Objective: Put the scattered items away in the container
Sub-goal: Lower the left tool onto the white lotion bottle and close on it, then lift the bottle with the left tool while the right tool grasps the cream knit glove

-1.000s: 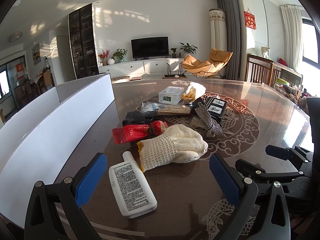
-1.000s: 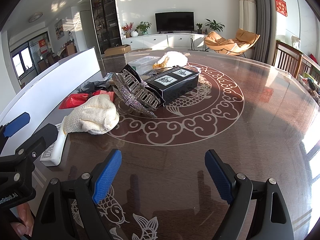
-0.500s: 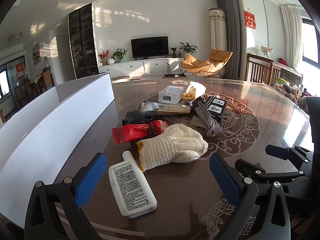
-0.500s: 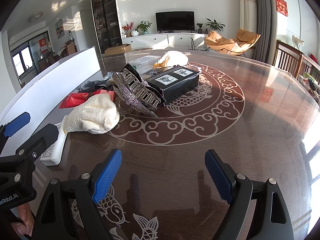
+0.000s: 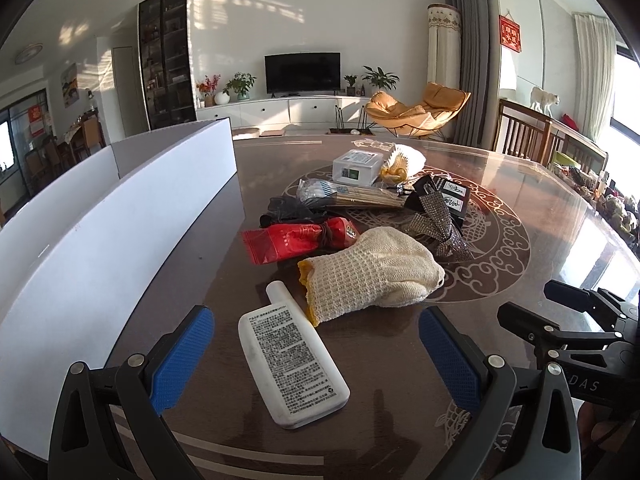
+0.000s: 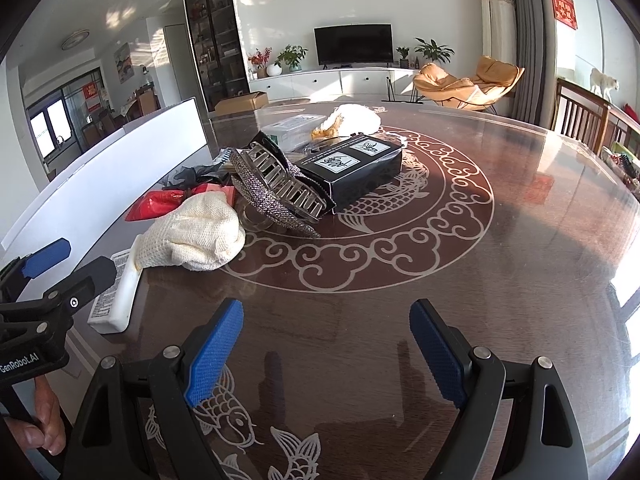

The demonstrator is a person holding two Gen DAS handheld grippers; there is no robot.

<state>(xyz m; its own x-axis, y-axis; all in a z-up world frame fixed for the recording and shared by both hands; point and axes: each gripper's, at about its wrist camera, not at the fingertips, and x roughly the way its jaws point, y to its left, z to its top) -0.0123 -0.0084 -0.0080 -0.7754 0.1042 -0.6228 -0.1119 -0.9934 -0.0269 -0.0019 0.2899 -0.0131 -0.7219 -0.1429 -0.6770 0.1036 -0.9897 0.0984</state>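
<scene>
**Both claws spread wide, nothing gripped**

The left gripper [image 5: 316,354] is held open over the table [image 6: 500,280], and the white bottle [image 5: 292,364] is seen lying flat between its fingers, untouched. Just beyond the bottle, the knitted glove [image 5: 370,274] is found; the white box [image 5: 120,216] stands to the bottle's left. The right gripper [image 6: 326,354] is released too, well right of the bottle, over bare table.

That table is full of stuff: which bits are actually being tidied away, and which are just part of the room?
For the job: white bottle, knitted glove, red packet, glittery hair claw, black box, white container.

Just there: television, orange lounge chair, potted plants.
</scene>
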